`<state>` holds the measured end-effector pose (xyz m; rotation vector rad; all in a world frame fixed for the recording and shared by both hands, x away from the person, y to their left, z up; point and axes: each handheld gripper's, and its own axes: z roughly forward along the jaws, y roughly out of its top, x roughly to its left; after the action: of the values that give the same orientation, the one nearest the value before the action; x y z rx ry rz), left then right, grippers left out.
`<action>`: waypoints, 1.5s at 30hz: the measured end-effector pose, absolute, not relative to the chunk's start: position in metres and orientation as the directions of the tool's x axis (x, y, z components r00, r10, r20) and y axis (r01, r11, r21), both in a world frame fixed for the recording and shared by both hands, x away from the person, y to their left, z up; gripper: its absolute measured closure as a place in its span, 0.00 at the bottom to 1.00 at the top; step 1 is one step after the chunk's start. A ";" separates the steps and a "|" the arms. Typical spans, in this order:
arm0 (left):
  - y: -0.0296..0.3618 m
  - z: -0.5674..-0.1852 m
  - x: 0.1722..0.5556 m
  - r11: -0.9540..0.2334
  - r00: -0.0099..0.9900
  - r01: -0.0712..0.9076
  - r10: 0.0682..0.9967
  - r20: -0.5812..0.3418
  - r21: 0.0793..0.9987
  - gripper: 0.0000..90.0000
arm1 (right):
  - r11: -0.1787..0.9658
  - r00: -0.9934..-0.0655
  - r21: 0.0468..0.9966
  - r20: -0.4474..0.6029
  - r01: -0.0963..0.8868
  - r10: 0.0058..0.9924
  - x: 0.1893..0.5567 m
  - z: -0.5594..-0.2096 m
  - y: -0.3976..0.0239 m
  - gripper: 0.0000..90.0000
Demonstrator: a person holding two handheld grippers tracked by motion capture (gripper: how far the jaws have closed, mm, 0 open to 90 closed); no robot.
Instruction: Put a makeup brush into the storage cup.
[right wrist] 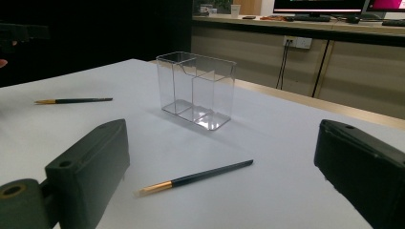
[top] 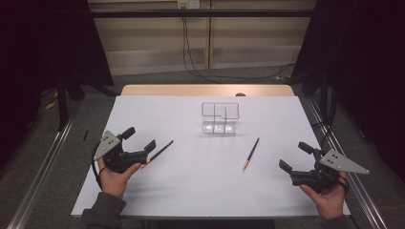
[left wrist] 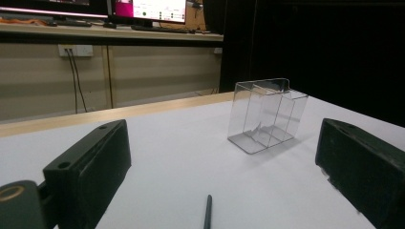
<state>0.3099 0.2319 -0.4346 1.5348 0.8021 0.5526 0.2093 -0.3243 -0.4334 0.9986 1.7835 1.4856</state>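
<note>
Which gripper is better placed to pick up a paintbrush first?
Probably the left. The left gripper is open with the left paintbrush lying just past its jaws. The right gripper is open too, but stands clearly apart from the right paintbrush. The clear holder is empty.

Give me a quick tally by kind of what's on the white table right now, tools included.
Paintbrushes: 2, the left brush by the left tool and the right brush nearer the middle.
Clear organiser: 1, upright with empty compartments.
Handheld tools: 2, counting the right tool; both open, holding nothing.
Total: 5.
</note>
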 end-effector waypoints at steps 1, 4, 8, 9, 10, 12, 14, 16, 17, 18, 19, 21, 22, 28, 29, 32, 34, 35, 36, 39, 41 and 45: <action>0.232 -0.435 0.312 -0.010 0.647 0.167 0.756 -0.102 0.986 0.05 | 0.091 -0.534 0.982 0.012 0.168 0.845 0.209 -0.433 -0.324 0.05; 0.229 -0.436 0.316 0.003 0.639 0.174 0.760 -0.115 0.985 0.05 | 0.095 -0.535 0.981 0.010 0.169 0.845 0.209 -0.434 -0.323 0.05; 0.226 -0.438 0.323 0.009 0.636 0.181 0.761 -0.124 0.983 0.05 | 0.094 -0.536 0.981 0.011 0.169 0.844 0.209 -0.434 -0.324 0.05; 0.225 -0.438 0.325 0.004 0.637 0.178 0.761 -0.119 0.984 0.05 | 0.092 -0.537 0.981 0.014 0.171 0.844 0.209 -0.434 -0.324 0.05; 0.224 -0.439 0.326 0.001 0.636 0.178 0.763 -0.116 0.984 0.05 | 0.091 -0.536 0.982 0.013 0.167 0.844 0.210 -0.433 -0.324 0.05; 0.223 -0.439 0.329 0.005 0.632 0.180 0.766 -0.119 0.984 0.05 | 0.091 -0.535 0.982 0.013 0.167 0.845 0.210 -0.433 -0.323 0.05; 0.224 -0.438 0.331 -0.015 0.634 0.179 0.766 -0.103 0.984 0.05 | 0.096 -0.537 0.982 0.007 0.163 0.843 0.211 -0.433 -0.322 0.05; 0.224 -0.438 0.332 -0.010 0.633 0.179 0.766 -0.108 0.984 0.05 | 0.094 -0.544 0.982 0.010 0.163 0.839 0.212 -0.433 -0.321 0.05; 0.225 -0.437 0.334 -0.016 0.632 0.180 0.768 -0.103 0.984 0.05 | 0.107 -0.550 0.981 0.000 0.163 0.835 0.213 -0.433 -0.320 0.05; 0.226 -0.437 0.334 -0.016 0.630 0.181 0.769 -0.103 0.983 0.05 | 0.110 -0.550 0.981 -0.004 0.161 0.835 0.213 -0.433 -0.320 0.05; 0.226 -0.437 0.335 -0.018 0.627 0.184 0.772 -0.103 0.983 0.05 | 0.110 -0.548 0.980 -0.002 0.164 0.837 0.213 -0.433 -0.319 0.05; 0.226 -0.436 0.335 -0.011 0.625 0.184 0.773 -0.108 0.983 0.05 | 0.111 -0.555 0.981 -0.003 0.160 0.832 0.214 -0.433 -0.319 0.05; 0.226 -0.436 0.336 -0.006 0.626 0.184 0.772 -0.112 0.983 0.05 | 0.111 -0.553 0.980 -0.003 0.163 0.833 0.214 -0.433 -0.319 0.05; 0.224 -0.435 0.339 -0.030 0.624 0.204 0.775 -0.106 0.979 0.05 | 0.112 -0.553 0.980 -0.004 0.162 0.833 0.213 -0.433 -0.320 0.05; 0.224 -0.435 0.340 -0.014 0.626 0.212 0.770 -0.125 0.977 0.05 | 0.112 -0.553 0.981 -0.004 0.162 0.833 0.213 -0.433 -0.320 0.05; 0.224 -0.435 0.342 -0.023 0.617 0.222 0.777 -0.122 0.975 0.05 | 0.114 -0.555 0.980 -0.005 0.163 0.832 0.213 -0.433 -0.320 0.05; 0.225 -0.435 0.343 -0.031 0.616 0.246 0.777 -0.132 0.969 0.05 | 0.111 -0.552 0.980 -0.002 0.164 0.834 0.213 -0.433 -0.320 0.05; 0.225 -0.435 0.345 -0.034 0.615 0.259 0.777 -0.137 0.965 0.05 | 0.118 -0.553 0.979 -0.007 0.165 0.833 0.213 -0.433 -0.320 0.05; 0.225 -0.435 0.345 -0.034 0.615 0.259 0.777 -0.137 0.965 0.05 | 0.119 -0.551 0.980 -0.011 0.162 0.834 0.213 -0.433 -0.320 0.05; 0.225 -0.434 0.348 -0.045 0.618 0.279 0.773 -0.143 0.959 0.05 | 0.120 -0.552 0.979 -0.010 0.163 0.834 0.214 -0.433 -0.320 0.05; 0.225 -0.434 0.349 -0.057 0.615 0.295 0.775 -0.144 0.954 0.05 | 0.121 -0.553 0.979 -0.010 0.164 0.833 0.213 -0.433 -0.320 0.05; 0.224 -0.433 0.352 -0.078 0.618 0.329 0.772 -0.152 0.941 0.05 | 0.111 -0.553 0.979 0.001 0.169 0.833 0.213 -0.434 -0.319 0.05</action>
<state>0.3517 0.2240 -0.4327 1.6682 0.9192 0.4695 0.2132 -0.3190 -0.4335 0.9740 1.8148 1.4792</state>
